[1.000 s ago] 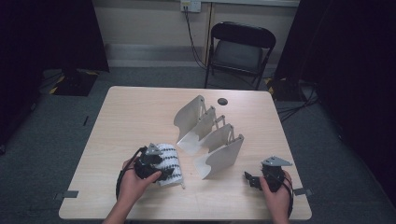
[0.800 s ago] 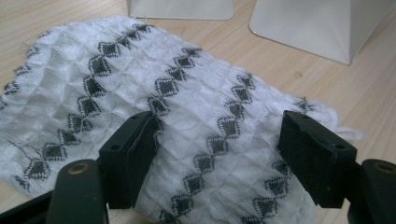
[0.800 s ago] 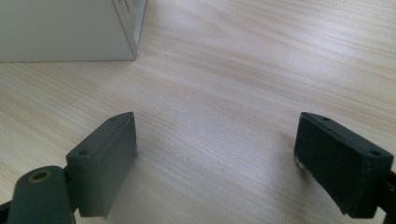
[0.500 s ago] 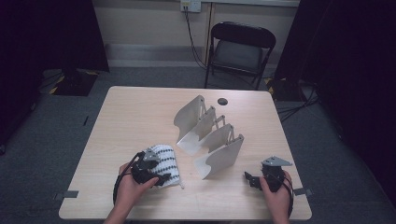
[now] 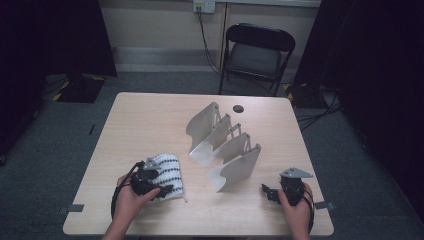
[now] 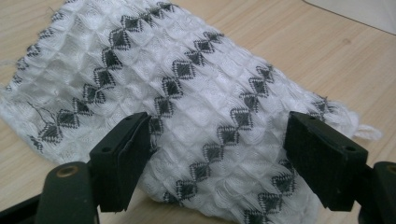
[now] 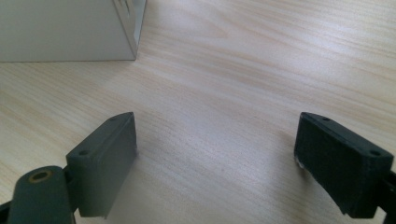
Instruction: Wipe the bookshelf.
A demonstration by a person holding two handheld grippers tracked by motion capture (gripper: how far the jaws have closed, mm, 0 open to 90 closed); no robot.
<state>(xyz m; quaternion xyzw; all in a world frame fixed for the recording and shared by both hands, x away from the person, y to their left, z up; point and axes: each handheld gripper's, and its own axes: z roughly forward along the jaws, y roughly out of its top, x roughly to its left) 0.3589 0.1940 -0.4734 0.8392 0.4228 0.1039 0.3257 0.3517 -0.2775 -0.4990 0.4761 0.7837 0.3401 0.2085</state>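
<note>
A white waffle-weave cloth point(image 5: 169, 170) with rows of black diamonds lies folded on the table at the near left. My left gripper point(image 5: 162, 186) sits at its near-left edge, pointing right. In the left gripper view the cloth point(image 6: 196, 79) spreads under and between the two black pads point(image 6: 126, 158). The jaws have just been opening, and the pads stand apart without pinching it. My right gripper point(image 5: 268, 192) rests at the near right, pointing left. It is open over bare wood point(image 7: 219, 93), with nothing between its pads point(image 7: 338, 163).
A white rack of several curved upright panels point(image 5: 225, 145) stands mid-table between the two hands; one panel's corner point(image 7: 65, 28) shows in the right gripper view. A small black disc point(image 5: 238, 108) lies behind it. A folding chair point(image 5: 257, 50) stands beyond the far edge.
My left hand has drawn a little to the left, and the cloth's edge has shifted left with it. The right hand has kept still.
</note>
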